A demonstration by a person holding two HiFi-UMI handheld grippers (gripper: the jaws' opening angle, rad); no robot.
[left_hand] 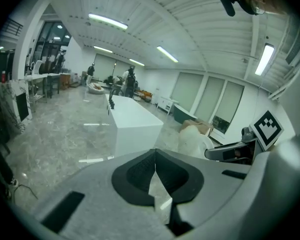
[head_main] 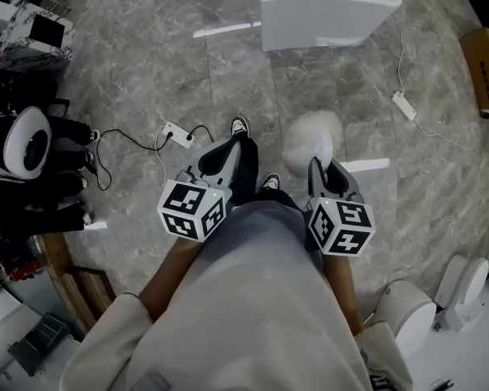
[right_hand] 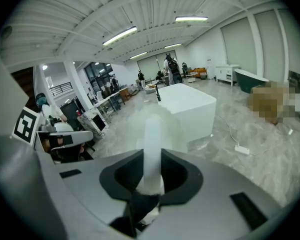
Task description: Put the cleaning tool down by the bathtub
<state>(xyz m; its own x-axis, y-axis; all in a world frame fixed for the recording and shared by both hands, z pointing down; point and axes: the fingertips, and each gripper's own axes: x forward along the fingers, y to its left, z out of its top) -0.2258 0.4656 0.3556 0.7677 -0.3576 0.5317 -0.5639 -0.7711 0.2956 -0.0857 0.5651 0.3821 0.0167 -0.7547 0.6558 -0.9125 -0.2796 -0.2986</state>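
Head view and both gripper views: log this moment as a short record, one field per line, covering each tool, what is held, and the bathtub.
left tool: jaws together, nothing between them
right tool: shut on the duster, gripped by its handle
duster: fluffy white head, held out above the floor
bathtub: white, standing on the floor farther ahead, apart from the duster
task status: duster not yet set down
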